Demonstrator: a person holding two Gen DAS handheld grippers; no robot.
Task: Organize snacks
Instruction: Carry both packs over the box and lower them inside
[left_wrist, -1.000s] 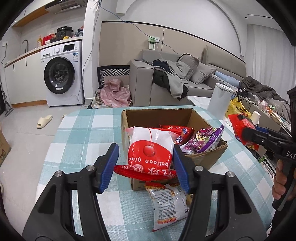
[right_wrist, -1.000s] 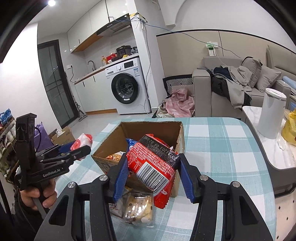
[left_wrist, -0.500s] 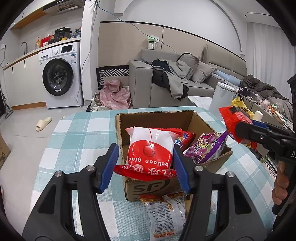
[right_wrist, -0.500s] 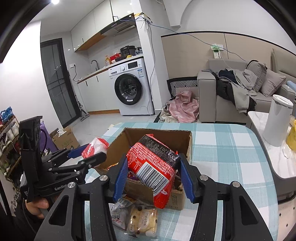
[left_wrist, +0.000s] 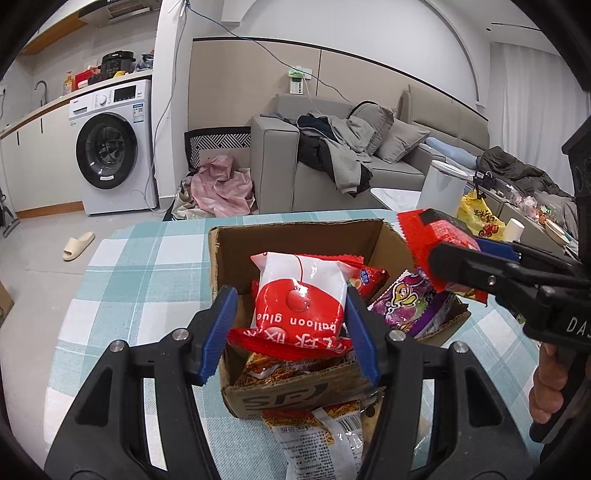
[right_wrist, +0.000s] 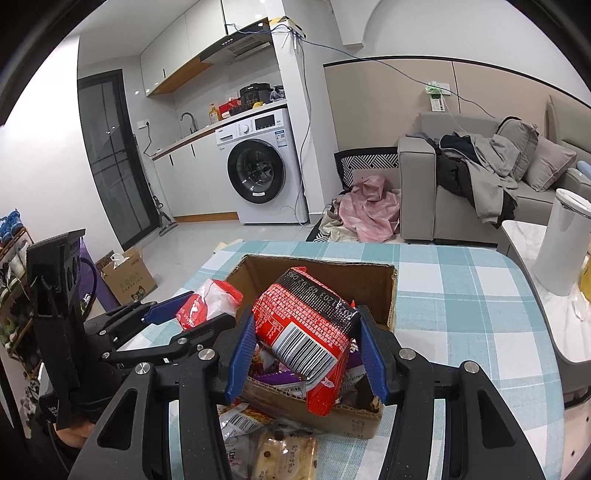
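Both packets hanging just above the open cardboard box (left_wrist: 295, 391) on the checked worktop (left_wrist: 147, 266). Left gripper (left_wrist: 291, 328) clamped on a white-and-red packet (left_wrist: 301, 299), long axis upright, over the box's near edge. Right gripper (right_wrist: 306, 350) clamped on a red barcode packet (right_wrist: 310, 332), tilted, over the box's near-right corner. Straight down to drop, likely.

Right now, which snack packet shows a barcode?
The red and black packet in the right jaws; the left one's white and red packet shows only lettering.
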